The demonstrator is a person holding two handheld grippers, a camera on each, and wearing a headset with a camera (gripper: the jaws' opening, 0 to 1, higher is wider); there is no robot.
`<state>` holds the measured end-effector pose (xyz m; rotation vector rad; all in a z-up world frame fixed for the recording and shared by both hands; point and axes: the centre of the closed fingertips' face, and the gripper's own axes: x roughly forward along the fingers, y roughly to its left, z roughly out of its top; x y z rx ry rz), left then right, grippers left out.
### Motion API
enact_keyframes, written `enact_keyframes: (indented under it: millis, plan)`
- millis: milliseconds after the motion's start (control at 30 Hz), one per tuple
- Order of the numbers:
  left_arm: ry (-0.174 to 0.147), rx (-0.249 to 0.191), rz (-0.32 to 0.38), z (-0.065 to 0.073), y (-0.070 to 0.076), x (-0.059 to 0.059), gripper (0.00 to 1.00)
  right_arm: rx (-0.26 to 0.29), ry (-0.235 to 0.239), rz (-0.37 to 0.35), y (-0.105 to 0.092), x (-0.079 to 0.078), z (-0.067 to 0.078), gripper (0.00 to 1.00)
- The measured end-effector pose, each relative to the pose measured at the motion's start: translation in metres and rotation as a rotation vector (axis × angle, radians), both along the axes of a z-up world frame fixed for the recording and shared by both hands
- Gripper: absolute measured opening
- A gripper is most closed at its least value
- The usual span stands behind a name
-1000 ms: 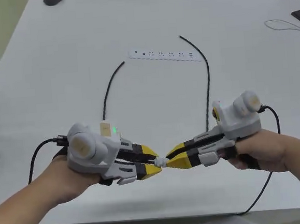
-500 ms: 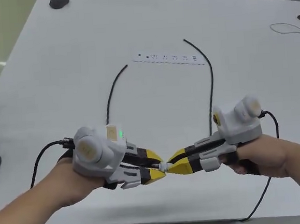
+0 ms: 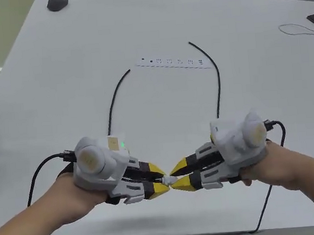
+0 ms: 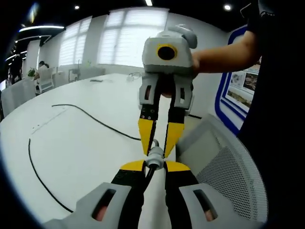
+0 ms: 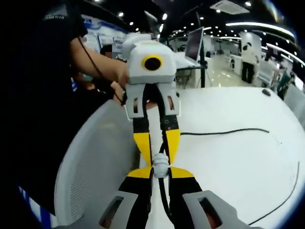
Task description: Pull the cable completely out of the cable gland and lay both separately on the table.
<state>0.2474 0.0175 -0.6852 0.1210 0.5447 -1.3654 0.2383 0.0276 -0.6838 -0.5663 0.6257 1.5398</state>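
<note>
Currently the cable gland is held in the air over the near edge of the counter, at 6 o'clock from the power strip, which keeps both parts off the surface for the pull. The left claw and right claw meet tip to tip on it, both almost fully closed. Judging from the right gripper view, the left claw clamps the gland body and the right claw pinches the cable, which runs back between its jaws. The gland's long axis lies on the 9-to-3 o'clock line, with the cable exit toward 3 o'clock, in line with opposed pulls. The cable is not yet out.
</note>
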Motion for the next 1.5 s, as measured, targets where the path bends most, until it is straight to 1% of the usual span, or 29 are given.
enact_keyframes:
  millis: [33,67,100,167,233,267,333,367,400,433,533,667,700,767,833,867,900,933,1000,1033,1100,1133,1167,1200,1233,1300,1367,1467,1500]
  plan:
    - [0.011,-0.003,0.004,0.000,0.000,0.000,0.15,-0.015,-0.047,0.010,0.000,0.000,-0.001,0.07]
    - [0.023,-0.008,0.017,-0.002,0.000,0.001,0.15,-0.031,-0.127,0.022,0.000,0.000,-0.001,0.07]
    - [0.038,-0.010,0.021,-0.002,0.000,0.001,0.15,-0.046,-0.189,0.033,0.000,-0.002,-0.003,0.07]
    - [0.043,-0.016,0.021,-0.003,0.000,0.000,0.15,-0.063,-0.309,0.071,0.001,-0.003,-0.002,0.07]
    - [0.058,-0.028,0.029,-0.004,0.001,-0.001,0.15,-0.086,-0.388,0.063,0.000,-0.003,-0.004,0.07]
    - [0.082,-0.040,0.035,-0.003,0.001,-0.003,0.15,-0.097,-0.419,0.059,0.000,-0.005,-0.004,0.07]
    - [0.096,-0.055,0.043,-0.003,0.000,-0.002,0.15,-0.117,-0.488,0.068,-0.001,-0.004,-0.003,0.07]
    - [0.102,-0.062,0.046,-0.002,0.000,-0.002,0.15,-0.120,-0.498,0.065,-0.001,-0.004,-0.003,0.07]
    - [0.119,-0.067,0.046,-0.002,0.000,-0.002,0.15,-0.128,-0.524,0.075,0.000,-0.005,-0.002,0.07]
    - [0.122,-0.070,0.049,-0.002,0.000,-0.002,0.15,-0.142,-0.566,0.098,-0.001,-0.004,-0.002,0.07]
    - [0.129,-0.075,0.049,-0.001,0.000,-0.001,0.15,-0.138,-0.551,0.080,-0.001,-0.002,-0.001,0.07]
    - [0.123,-0.080,0.048,0.000,-0.001,0.000,0.15,-0.122,-0.525,0.050,-0.003,0.002,0.001,0.08]
    - [0.119,-0.081,0.046,0.001,-0.002,0.000,0.15,-0.117,-0.511,0.038,-0.003,0.003,0.002,0.08]
    - [0.110,-0.083,0.041,0.002,-0.002,0.001,0.15,-0.093,-0.449,-0.017,-0.004,0.004,0.002,0.08]
    - [0.106,-0.083,0.036,0.002,-0.003,0.001,0.15,-0.080,-0.436,-0.013,-0.005,0.004,0.003,0.08]
    - [0.108,-0.084,0.036,0.003,-0.003,0.001,0.15,-0.069,-0.397,-0.040,-0.006,0.004,0.004,0.08]
    - [0.111,-0.087,0.037,0.003,-0.004,0.000,0.15,-0.058,-0.375,-0.054,-0.007,0.004,0.004,0.08]
    - [0.109,-0.088,0.034,0.003,-0.004,0.000,0.15,-0.046,-0.328,-0.074,-0.008,0.002,0.004,0.09]
    - [0.097,-0.080,0.028,0.003,-0.004,-0.001,0.15,-0.048,-0.265,-0.119,-0.013,0.004,0.002,0.12]
    - [0.096,-0.079,0.026,0.002,-0.003,-0.001,0.15,-0.035,-0.236,-0.130,-0.013,0.004,0.003,0.14]
    - [0.088,-0.077,0.025,0.002,-0.002,-0.001,0.15,0.029,-0.096,-0.167,-0.012,-0.002,0.008,0.14]
    - [0.084,-0.076,0.027,0.002,-0.001,-0.001,0.15,0.054,-0.043,-0.182,-0.012,-0.003,0.010,0.14]
    - [0.070,-0.078,0.023,0.004,-0.001,-0.002,0.15,0.086,-0.005,-0.211,-0.014,0.002,0.012,0.15]
    - [0.053,-0.081,0.016,0.005,-0.001,-0.003,0.15,0.100,0.062,-0.226,-0.016,0.000,0.011,0.16]
    - [0.037,-0.081,0.009,0.006,-0.001,-0.004,0.15,0.117,0.167,-0.250,-0.017,-0.002,0.011,0.17]
    - [0.019,-0.076,0.003,0.007,-0.001,-0.005,0.15,0.137,0.201,-0.287,-0.022,0.010,0.008,0.21]
    - [0.020,-0.076,0.004,0.007,-0.001,-0.005,0.15,0.161,0.282,-0.299,-0.022,0.009,0.008,0.22]
    - [0.002,-0.073,0.001,0.007,-0.001,-0.005,0.15,0.253,0.465,-0.288,-0.017,0.001,0.017,0.25]
    - [0.000,-0.073,0.001,0.007,-0.001,-0.005,0.15,0.279,0.498,-0.294,-0.016,0.003,0.018,0.24]
